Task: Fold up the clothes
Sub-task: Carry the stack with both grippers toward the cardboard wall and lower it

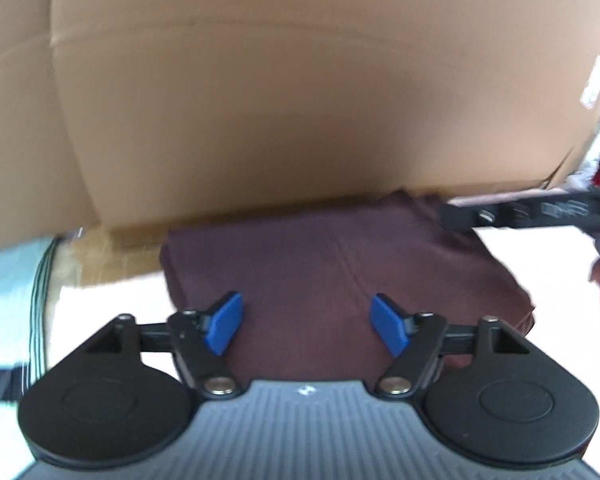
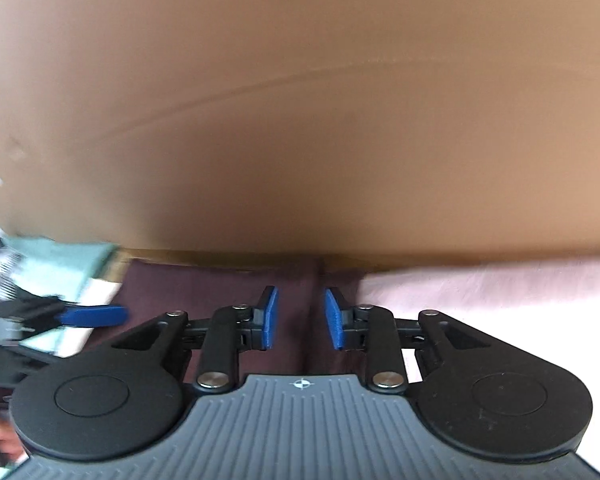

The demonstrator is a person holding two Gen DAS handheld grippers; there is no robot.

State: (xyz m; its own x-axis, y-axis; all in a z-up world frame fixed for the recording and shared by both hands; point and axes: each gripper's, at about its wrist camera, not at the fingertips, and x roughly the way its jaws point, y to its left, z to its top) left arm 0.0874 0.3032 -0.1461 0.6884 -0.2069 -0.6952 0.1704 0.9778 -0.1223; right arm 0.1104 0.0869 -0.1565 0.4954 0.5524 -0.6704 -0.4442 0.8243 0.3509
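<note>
Both blue-padded grippers, left gripper and right gripper, are hovering open and empty over the folded dark maroon cloth garment, which is lying against the brown cardboard box; any further handling probably needs even edges.

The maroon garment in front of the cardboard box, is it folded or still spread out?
Folded. The maroon garment lies as a compact rectangle with stacked layers showing at its right edge, against the cardboard box. Neither gripper holds it.

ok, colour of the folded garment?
Dark maroon garment, plain, no pattern; clearest in the left wrist view.
</note>
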